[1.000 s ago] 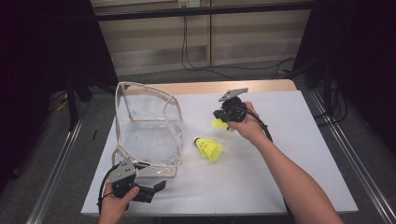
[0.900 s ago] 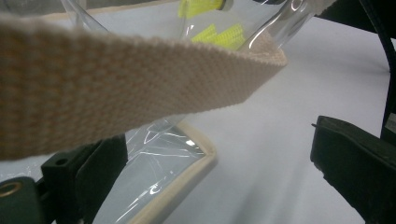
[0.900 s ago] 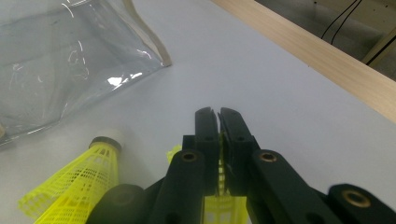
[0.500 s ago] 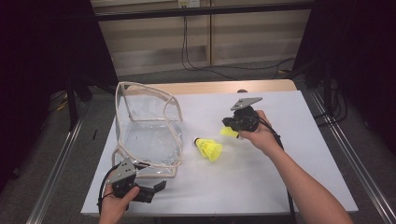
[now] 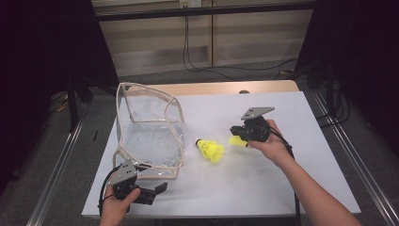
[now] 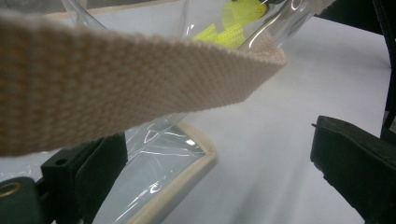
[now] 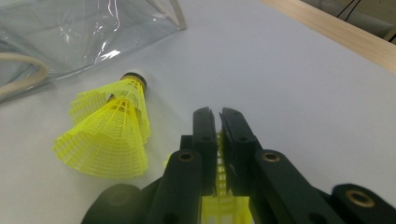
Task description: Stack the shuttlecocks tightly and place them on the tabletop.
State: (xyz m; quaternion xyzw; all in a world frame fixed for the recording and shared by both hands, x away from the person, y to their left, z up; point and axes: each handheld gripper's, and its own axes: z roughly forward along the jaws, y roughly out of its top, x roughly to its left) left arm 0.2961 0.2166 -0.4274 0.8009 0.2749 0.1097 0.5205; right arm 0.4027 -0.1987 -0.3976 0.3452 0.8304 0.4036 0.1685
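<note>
A clear plastic bag (image 5: 148,136) with beige webbing trim stands open on the white table (image 5: 282,188). To its right a yellow shuttlecock (image 5: 210,149) (image 7: 109,142) lies on its side. Just right of that one, my right gripper (image 5: 235,133) (image 7: 215,114) is shut on the mesh skirt of a second yellow shuttlecock (image 5: 238,141) (image 7: 219,177), held low over the table. My left gripper (image 5: 157,193) (image 6: 219,140) rests at the bag's near corner, jaws wide open. The bag's strap (image 6: 116,88) hangs across the left gripper view, and the trimmed corner (image 6: 187,172) lies between the jaws, unpinched.
A wooden strip (image 5: 211,88) runs along the table's far edge, with metal rails (image 5: 348,150) on both sides. Open white table surface lies to the right of the right hand and in front of it. Cables (image 5: 197,61) hang behind the table.
My right gripper has carried its shuttlecock to the right and nearer to the person, away from the bag. The left gripper and the loose shuttlecock have stayed where they were.
</note>
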